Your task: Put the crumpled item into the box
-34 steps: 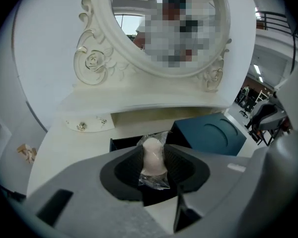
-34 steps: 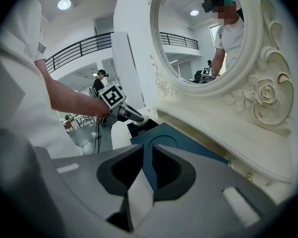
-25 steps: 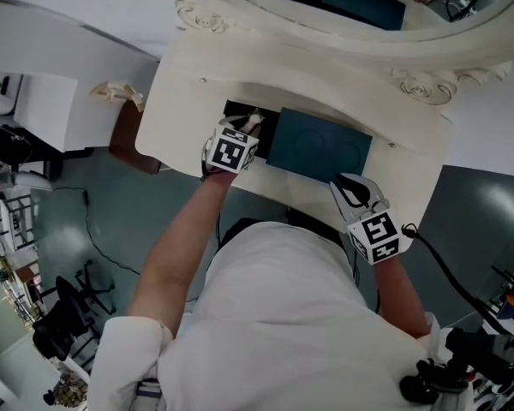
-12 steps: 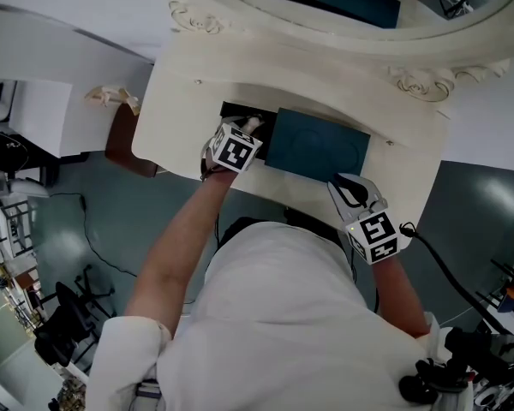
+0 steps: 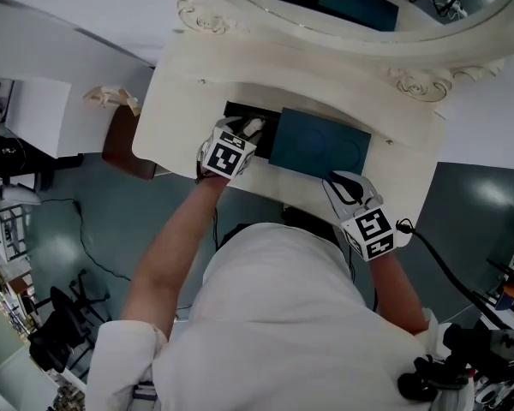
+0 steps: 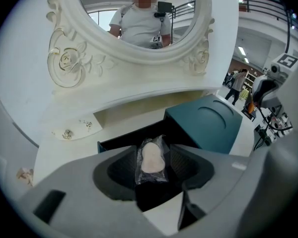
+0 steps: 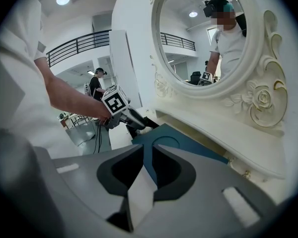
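Observation:
The crumpled item [image 6: 151, 160], a pale lump in clear crinkled plastic, lies between the jaws of my left gripper [image 6: 153, 150]. It is over the dark open box [image 6: 120, 142]. These jaws have just been opening and their pads stand off the wrap. From above, the left gripper [image 5: 248, 130] points into the box [image 5: 238, 112], with the item [image 5: 254, 125] white at its tip. The teal lid [image 5: 319, 144] lies right of the box. My right gripper [image 5: 346, 183] rests at the table's front edge, jaws together, holding nothing. In its own view the right gripper [image 7: 144, 150] faces the lid [image 7: 175, 144].
The box and lid sit on a cream dressing table [image 5: 197, 75] under an ornate oval mirror [image 5: 385, 24]. A brown stool [image 5: 124, 139] stands at the table's left end. The table's raised back shelf [image 6: 139, 100] runs right behind the box.
The left gripper's jaws have spread apart and the white item shows more plainly at its tip over the box. The right gripper has kept still.

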Available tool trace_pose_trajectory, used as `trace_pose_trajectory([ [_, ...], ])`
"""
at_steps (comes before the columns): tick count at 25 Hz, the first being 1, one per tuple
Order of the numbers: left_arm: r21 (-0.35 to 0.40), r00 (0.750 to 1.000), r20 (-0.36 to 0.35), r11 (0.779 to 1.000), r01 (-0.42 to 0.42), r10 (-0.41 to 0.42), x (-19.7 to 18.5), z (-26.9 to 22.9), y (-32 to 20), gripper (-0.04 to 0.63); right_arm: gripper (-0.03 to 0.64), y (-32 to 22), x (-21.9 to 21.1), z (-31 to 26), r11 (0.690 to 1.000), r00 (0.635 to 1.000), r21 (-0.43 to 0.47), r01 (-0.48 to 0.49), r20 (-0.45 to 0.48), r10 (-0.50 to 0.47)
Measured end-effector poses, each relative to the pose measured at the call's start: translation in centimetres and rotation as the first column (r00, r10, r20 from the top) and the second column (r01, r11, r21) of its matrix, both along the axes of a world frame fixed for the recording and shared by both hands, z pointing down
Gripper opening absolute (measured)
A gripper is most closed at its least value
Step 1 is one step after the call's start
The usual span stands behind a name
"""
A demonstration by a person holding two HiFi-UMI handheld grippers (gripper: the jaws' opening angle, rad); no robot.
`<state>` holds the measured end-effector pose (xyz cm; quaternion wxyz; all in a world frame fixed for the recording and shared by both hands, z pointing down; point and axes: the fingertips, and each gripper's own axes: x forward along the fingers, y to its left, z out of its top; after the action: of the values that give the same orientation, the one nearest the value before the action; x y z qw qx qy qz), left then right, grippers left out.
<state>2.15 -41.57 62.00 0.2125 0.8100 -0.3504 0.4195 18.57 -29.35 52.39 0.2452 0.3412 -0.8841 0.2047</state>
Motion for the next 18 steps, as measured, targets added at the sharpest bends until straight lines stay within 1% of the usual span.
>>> trace_pose_trajectory([
  [2,0.012,1.000,-0.031,1.000,0.006,-0.006,-0.4,-1.0,0.7,0.212,0.058,0.4,-0.7,-0.1,1.000,1.000,0.005,0.003,-0.003,-0.003],
  [6,0.045,0.993,-0.115,0.999,0.022,-0.016,-1.2,-3.6,2.6,0.207,0.049,1.5,-2.0,-0.6,1.000,1.000,0.024,0.010,-0.017,-0.009],
  [8,0.063,0.987,-0.159,0.998,0.028,-0.018,-1.7,-4.8,3.6,0.188,0.038,2.0,-2.8,-0.7,0.999,1.000,0.039,0.010,-0.025,-0.009],
  [11,0.083,0.974,-0.225,0.996,0.037,-0.018,-3.0,-6.6,6.0,0.113,0.015,3.3,-4.1,-0.9,0.998,0.999,0.059,0.006,-0.038,-0.004],
  [14,0.099,0.963,-0.271,0.994,0.045,-0.017,-4.7,-8.1,9.0,0.041,0.000,5.0,-5.7,-1.2,0.998,0.998,0.066,0.009,-0.056,-0.005],
  [16,0.103,0.954,-0.299,0.994,0.047,-0.014,-5.8,-8.8,11.2,0.005,0.000,6.2,-6.8,-1.4,0.997,0.998,0.071,0.012,-0.064,-0.007],
  [18,0.100,0.941,-0.337,0.994,0.049,-0.012,-6.9,-9.5,13.4,0.000,0.000,7.4,-8.0,-1.9,0.997,0.998,0.078,0.014,-0.069,-0.008],
])
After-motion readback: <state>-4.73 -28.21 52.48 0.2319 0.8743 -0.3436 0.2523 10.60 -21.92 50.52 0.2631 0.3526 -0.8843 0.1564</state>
